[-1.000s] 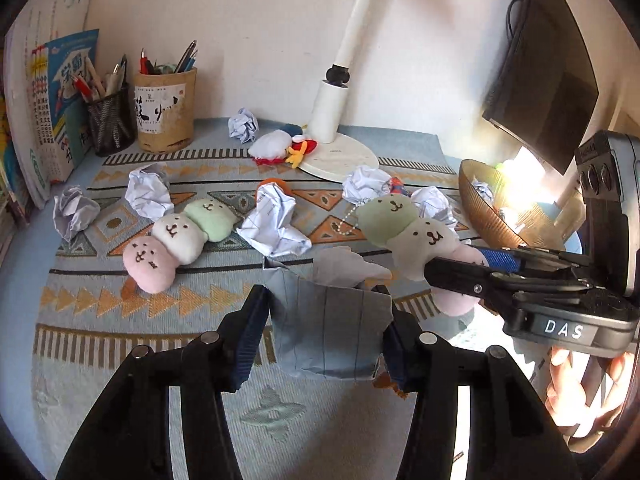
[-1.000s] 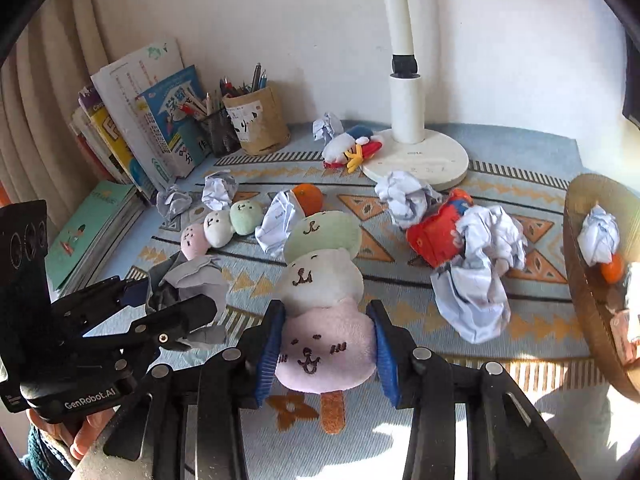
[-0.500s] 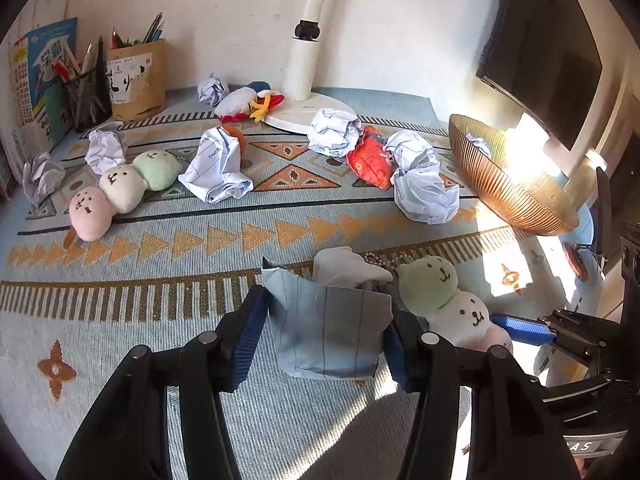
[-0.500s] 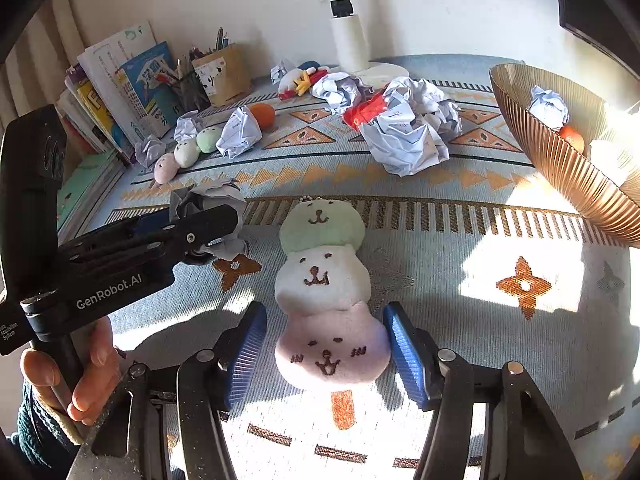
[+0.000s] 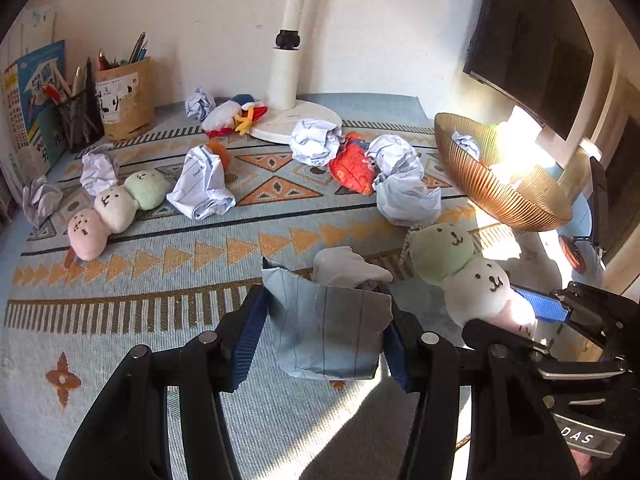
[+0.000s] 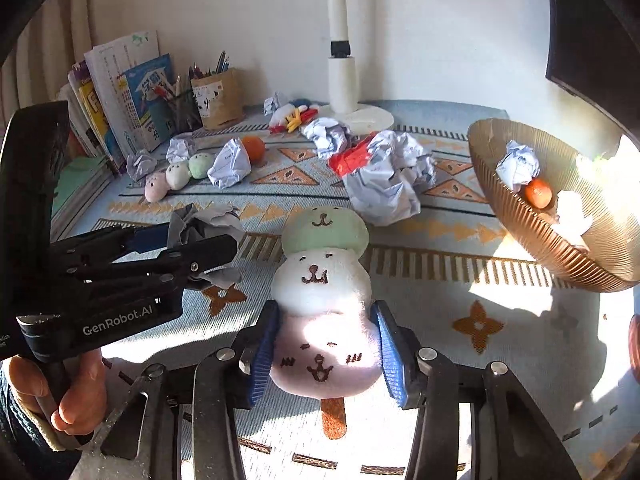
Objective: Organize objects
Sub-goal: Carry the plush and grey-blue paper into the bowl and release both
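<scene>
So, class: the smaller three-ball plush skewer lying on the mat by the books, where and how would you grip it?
Grip the small plush skewer across its white middle ball, coming from above with the jaws across its length. It lies flat in a diagonal row, and the soft round middle would probably balance it. Crumpled paper sits close behind, so avoid that side.

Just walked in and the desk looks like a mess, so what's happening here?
A person is tidying the desk with a handheld gripper in each hand. The left gripper is clamped on a crumpled paper. The right gripper's jaws are closing around the pink end of a three-ball plush toy. More paper balls, another plush skewer and small toys lie on the patterned mat. A ribbed bowl at the right already holds paper and an orange item.
</scene>
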The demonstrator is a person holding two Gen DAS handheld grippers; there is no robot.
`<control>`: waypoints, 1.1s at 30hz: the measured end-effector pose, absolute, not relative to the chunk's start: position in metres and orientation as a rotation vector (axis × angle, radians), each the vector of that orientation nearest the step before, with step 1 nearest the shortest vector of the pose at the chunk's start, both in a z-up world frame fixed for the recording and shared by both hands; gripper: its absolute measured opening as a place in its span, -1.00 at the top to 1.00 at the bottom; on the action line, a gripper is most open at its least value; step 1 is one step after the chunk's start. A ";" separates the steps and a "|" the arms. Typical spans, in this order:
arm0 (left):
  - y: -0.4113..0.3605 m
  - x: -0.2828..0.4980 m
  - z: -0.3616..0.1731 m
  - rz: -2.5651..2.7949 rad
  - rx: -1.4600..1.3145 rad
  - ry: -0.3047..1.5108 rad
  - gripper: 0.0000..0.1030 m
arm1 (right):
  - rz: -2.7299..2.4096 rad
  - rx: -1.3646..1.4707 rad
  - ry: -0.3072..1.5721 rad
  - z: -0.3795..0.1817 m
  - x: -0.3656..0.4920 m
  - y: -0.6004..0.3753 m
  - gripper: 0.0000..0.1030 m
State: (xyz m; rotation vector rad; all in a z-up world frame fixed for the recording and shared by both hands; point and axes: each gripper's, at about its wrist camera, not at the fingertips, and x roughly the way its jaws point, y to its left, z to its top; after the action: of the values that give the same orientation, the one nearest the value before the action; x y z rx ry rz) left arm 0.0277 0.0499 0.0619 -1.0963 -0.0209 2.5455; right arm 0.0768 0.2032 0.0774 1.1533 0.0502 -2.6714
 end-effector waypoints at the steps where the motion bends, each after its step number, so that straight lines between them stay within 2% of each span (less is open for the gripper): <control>1: 0.057 0.029 0.076 2.546 -1.040 -0.008 0.01 | -2.717 1.105 0.039 0.093 0.079 0.214 0.12; 5: 0.106 0.024 0.138 2.500 -0.827 0.059 0.00 | -2.924 0.937 -0.089 0.143 0.082 0.275 0.12; 8: 0.152 0.006 0.162 2.437 -0.764 0.086 0.00 | -3.069 0.852 -0.228 0.167 0.078 0.326 0.12; 12: 0.208 -0.028 0.163 2.377 -0.784 0.076 0.00 | -3.116 0.874 -0.440 0.171 0.060 0.381 0.12; 17: 0.253 -0.059 0.144 2.341 -0.829 0.066 0.00 | -3.081 0.938 -0.555 0.160 0.029 0.410 0.08; 19: 0.262 -0.068 0.139 2.341 -0.841 0.069 -0.21 | -3.036 0.969 -0.555 0.155 0.013 0.418 0.05; 20: 0.264 -0.074 0.135 2.356 -0.865 0.070 -0.26 | -3.011 0.996 -0.569 0.151 0.006 0.422 0.02; 22: 0.262 -0.086 0.126 2.364 -0.932 0.054 -0.72 | -2.973 1.034 -0.620 0.142 0.001 0.432 -0.01; 25: 0.238 -0.089 0.116 2.311 -0.993 -0.077 -0.75 | -2.968 1.067 -0.651 0.133 0.007 0.438 -0.01; 28: 0.209 -0.079 0.118 2.324 -0.988 -0.131 -0.75 | -2.944 1.062 -0.655 0.132 0.017 0.431 -0.01; 33: 0.144 -0.040 0.134 2.404 -0.916 -0.183 -0.75 | -2.888 0.959 -0.533 0.156 0.033 0.380 -0.01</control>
State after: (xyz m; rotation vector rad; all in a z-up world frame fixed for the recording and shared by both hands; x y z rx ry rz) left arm -0.0404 0.1438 0.1339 -0.9161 -0.1833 2.4045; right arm 0.0333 0.3800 0.1563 0.9590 -0.5330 -2.8882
